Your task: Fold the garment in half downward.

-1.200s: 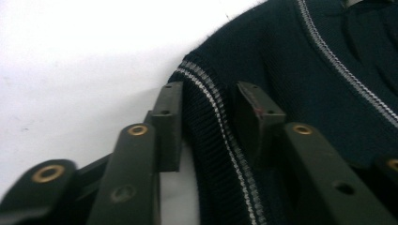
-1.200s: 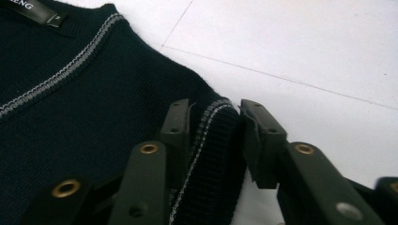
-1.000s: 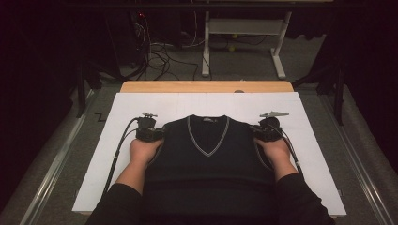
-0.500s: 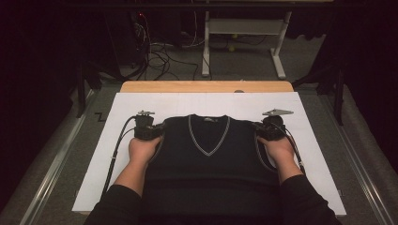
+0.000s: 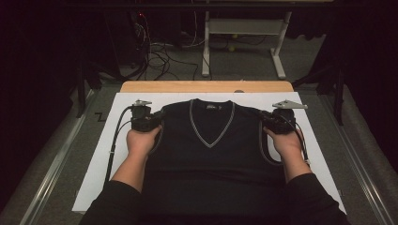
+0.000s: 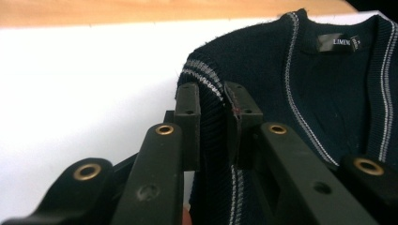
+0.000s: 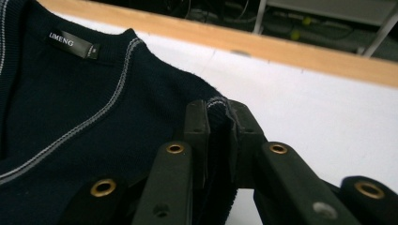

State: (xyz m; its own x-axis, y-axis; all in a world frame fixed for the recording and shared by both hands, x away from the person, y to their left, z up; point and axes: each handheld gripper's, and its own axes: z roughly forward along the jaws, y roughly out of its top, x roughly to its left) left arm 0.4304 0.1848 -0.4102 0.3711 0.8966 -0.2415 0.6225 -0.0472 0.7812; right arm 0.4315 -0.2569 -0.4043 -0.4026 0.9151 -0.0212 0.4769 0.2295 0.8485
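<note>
Navy rib-knit V-neck vest (image 5: 211,154), grey-striped trim, lay flat on white tabletop (image 5: 103,159). Left hand-held gripper (image 6: 213,101) and right hand-held gripper (image 7: 218,112) each clamped armhole ribbing.

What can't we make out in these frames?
- Vest hem: high view, cut off by the bottom edge and the person's dark sleeves.
- Small tag beside the neck label: right gripper view, too small to read.
- Left claw and right claw pad faces: hidden by the pinched shoulder knit.

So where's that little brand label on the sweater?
In the high view the label sits inside the back of the vest's V-neck, at the far middle of the white sheet, between the two claws.
</note>
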